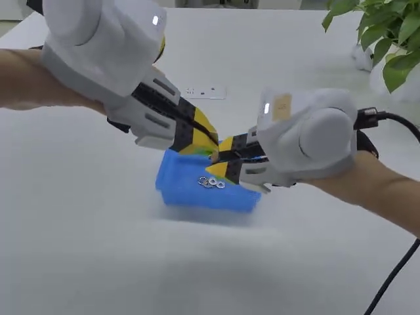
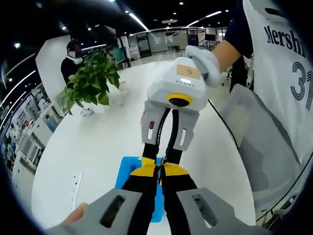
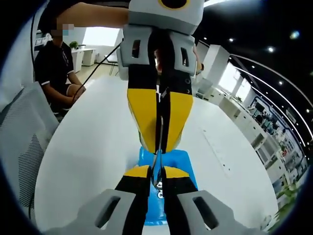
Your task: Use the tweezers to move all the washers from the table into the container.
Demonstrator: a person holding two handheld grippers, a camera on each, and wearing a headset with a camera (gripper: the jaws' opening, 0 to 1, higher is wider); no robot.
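The right gripper (image 3: 157, 174) has its jaws drawn narrow on the near end of the tweezers (image 3: 156, 164). They are a thin silver strip that runs on between the yellow tips of the left gripper (image 3: 159, 142), whose jaws are pressed close on it too. The two grippers meet nose to nose just above the blue container (image 1: 176, 187), which stands on the white worktop (image 1: 98, 249). The washers (image 1: 211, 182) lie in a small cluster inside it, right under the jaw tips.

In the left gripper view the person's white jersey (image 2: 281, 63) reads "Mersh" — the edge cuts off the rest — above a large number that begins with 3. A tan sticker and a line of small print sit on top of the right gripper's housing, both too small to read.

In the head view the left gripper slants down from the upper left with a bare forearm behind it. The right gripper reaches in from the right, nearly level, and a black cable (image 1: 394, 275) trails from its rear.

Farther out, a white socket strip (image 1: 205, 92) lies on the worktop beyond the grippers, and a leafy plant (image 1: 387, 33) stands at the far right corner. A grey mesh chair (image 2: 264, 147) sits beside the person, and in the right gripper view a seated person (image 3: 54, 68) in a dark shirt is at the worktop's edge.
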